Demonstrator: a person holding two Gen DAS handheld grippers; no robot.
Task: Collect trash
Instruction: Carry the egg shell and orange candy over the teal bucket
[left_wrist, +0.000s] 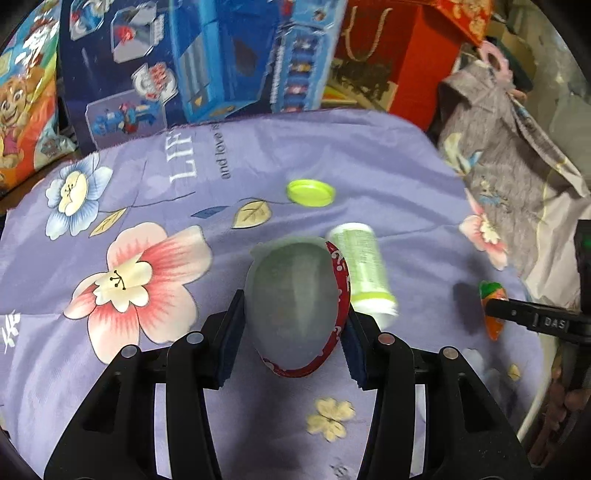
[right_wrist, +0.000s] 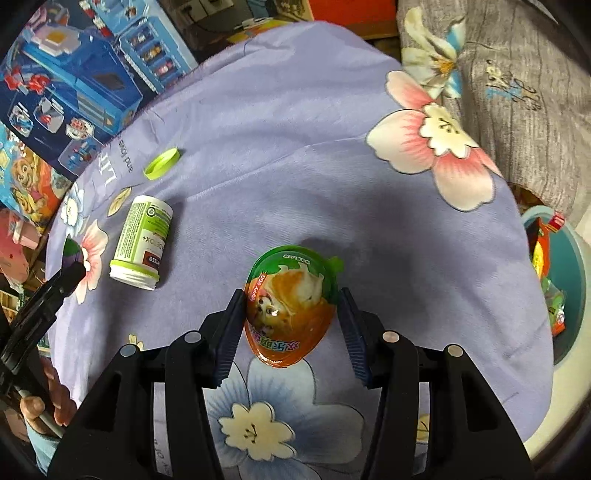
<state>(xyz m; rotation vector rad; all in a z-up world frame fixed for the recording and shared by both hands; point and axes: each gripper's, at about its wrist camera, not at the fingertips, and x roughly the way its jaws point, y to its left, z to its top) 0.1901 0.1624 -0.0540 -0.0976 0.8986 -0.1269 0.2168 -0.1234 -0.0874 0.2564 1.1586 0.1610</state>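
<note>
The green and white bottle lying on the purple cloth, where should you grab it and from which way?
Best bet: grip the bottle across the middle of its round body, coming straight down from above, fingers on its two long sides. It lies on its side on the cloth, so those sides are free. Its lid is off and lies apart, leaving the threaded neck narrow and likely slippery. Both grippers look busy with egg-shaped packs.

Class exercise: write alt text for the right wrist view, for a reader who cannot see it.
The right gripper straddles an orange and green egg-shaped package lying on a lilac floral cloth. To its left lie an uncapped green and white bottle and a separate lime lid; a teal bin holds wrappers at far right.
</note>
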